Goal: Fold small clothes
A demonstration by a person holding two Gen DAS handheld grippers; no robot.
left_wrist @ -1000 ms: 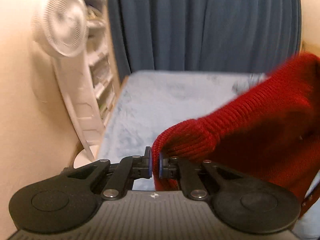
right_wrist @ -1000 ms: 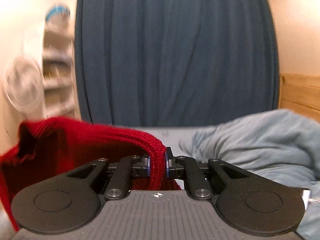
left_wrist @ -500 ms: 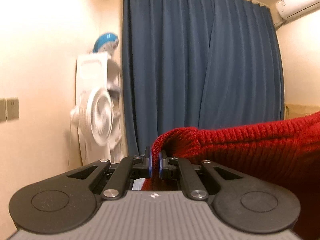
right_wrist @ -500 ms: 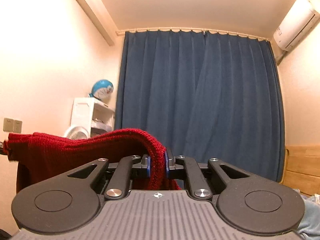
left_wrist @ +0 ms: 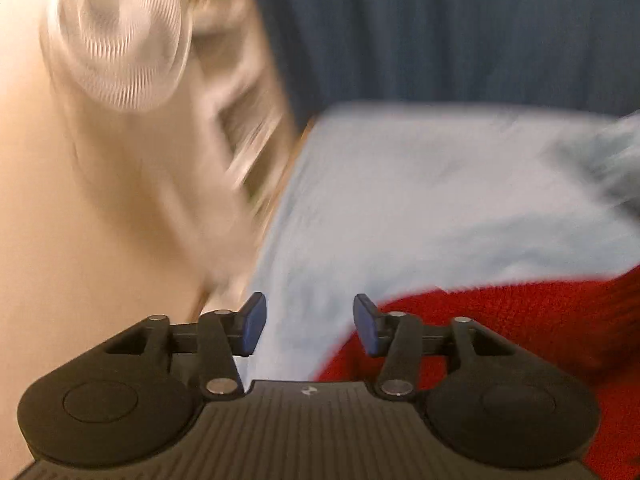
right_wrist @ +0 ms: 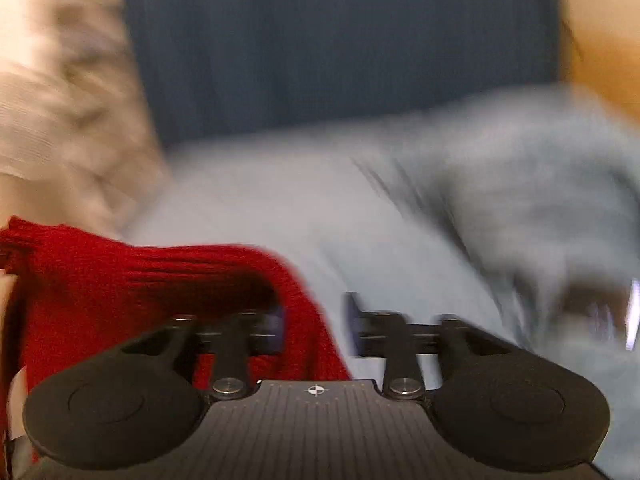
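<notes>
1. Left gripper: jaws spread wide, nothing between the blue pads; only pale blue bed cover visible through the gap.
2. Right gripper: jaws likewise parted, not clamping; edge of the red knit garment draped across the left pad and running down through the gap, apparently loose rather than pinched.
3. Red knit garment in the left view: lying to the right of the left gripper, its curved edge passing just beside and behind the right pad; contact with that pad not determinable.
4. Position between the tools: garment spanning the space between both grippers, right of the left one and left of the right one, low over the near part of the bed. Resting fully on the cover or partly hanging: cannot tell through the blur.
5. Probable reason for the open jaws: judged a release, letting the knit settle flat on the bed ahead of a fold.
6. Surroundings: dark blue curtain beyond the far edge of the bed; white fan off the left edge; rumpled grey-blue bedding toward the right edge.
7. Heavy motion blur in both views; fine detail unreliable.
</notes>
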